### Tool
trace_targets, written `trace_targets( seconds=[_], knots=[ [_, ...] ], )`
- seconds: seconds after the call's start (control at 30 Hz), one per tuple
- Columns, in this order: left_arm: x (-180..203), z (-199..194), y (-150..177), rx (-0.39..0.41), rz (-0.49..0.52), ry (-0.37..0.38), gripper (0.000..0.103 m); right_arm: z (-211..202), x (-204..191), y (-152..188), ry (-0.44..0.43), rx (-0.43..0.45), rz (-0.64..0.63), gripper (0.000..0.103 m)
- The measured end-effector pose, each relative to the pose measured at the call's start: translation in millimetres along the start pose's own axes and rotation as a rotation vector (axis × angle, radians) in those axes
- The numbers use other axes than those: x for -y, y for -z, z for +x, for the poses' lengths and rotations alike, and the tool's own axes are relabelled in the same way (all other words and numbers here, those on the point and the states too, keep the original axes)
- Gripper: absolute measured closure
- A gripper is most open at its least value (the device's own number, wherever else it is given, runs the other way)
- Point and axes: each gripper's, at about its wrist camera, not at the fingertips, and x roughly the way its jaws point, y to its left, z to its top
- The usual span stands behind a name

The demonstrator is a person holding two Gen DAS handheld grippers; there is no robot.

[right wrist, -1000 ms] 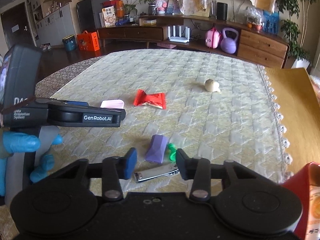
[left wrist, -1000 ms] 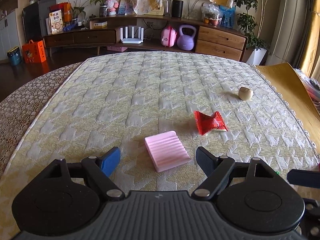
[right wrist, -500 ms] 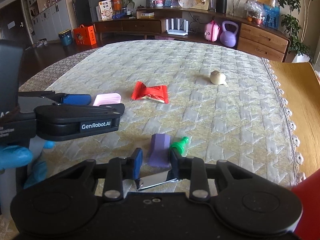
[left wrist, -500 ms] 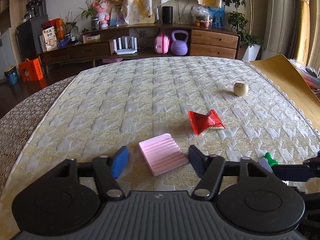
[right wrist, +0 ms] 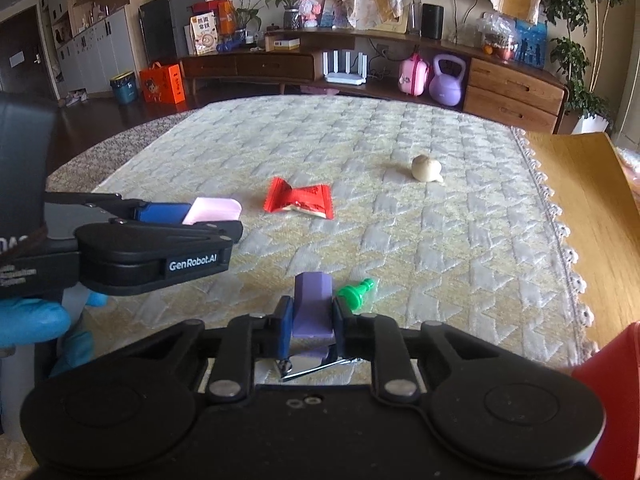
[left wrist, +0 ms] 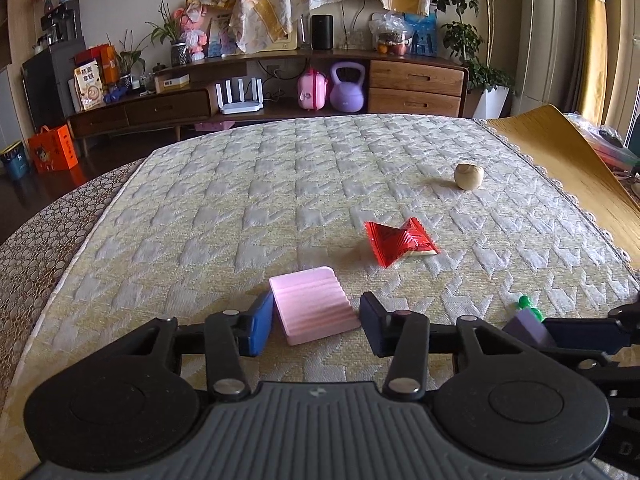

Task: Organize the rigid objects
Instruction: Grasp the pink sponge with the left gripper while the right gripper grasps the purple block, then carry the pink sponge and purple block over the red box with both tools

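A pink ribbed block [left wrist: 314,304] lies on the quilted table cover between the fingers of my left gripper [left wrist: 316,322]; the left pad touches its side, the right pad stands just off it. The block's top also shows in the right wrist view [right wrist: 214,210]. My right gripper [right wrist: 311,320] is shut on a purple block [right wrist: 312,306], which also shows in the left wrist view [left wrist: 528,328]. A green chess pawn [right wrist: 356,290] lies just right of the purple block. Metal nail clippers [right wrist: 316,368] lie under the right gripper.
A red snack wrapper [left wrist: 400,240] lies mid-table and a beige round object [left wrist: 468,176] farther right. The lace-trimmed cover edge [right wrist: 560,232] meets a wooden surface [right wrist: 600,216] on the right. A red object [right wrist: 612,392] sits at the lower right.
My left gripper's fingers narrowed around the pink block. My right gripper moved forward over the purple block and closed on it.
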Motion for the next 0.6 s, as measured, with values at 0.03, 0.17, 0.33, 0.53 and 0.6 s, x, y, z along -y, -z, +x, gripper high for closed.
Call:
trace_targets(
  seconds=[0.03, 0.17, 0.33, 0.53, 0.6],
  knots=[
    [-1, -2, 0, -0.001, -0.003, 0.002, 0.057, -4, 0, 0, 0.000, 0.006, 0.002, 0.083],
    [0, -17, 0, 0.011, -0.009, 0.020, 0.057, -21, -1, 1, 0.001, 0.023, 0.011, 0.083],
    [6, -43, -3, 0.026, -0.013, 0.063, 0.057, -43, 4, 5, 0.003, 0.035, 0.041, 0.083],
    [19, -77, -9, 0.037, -0.008, 0.117, 0.057, -75, 10, 11, 0.006, 0.052, 0.064, 0.083],
    [26, -89, -9, 0.031, -0.001, 0.138, 0.057, -87, 12, 13, 0.016, 0.054, 0.070, 0.083]
  ],
)
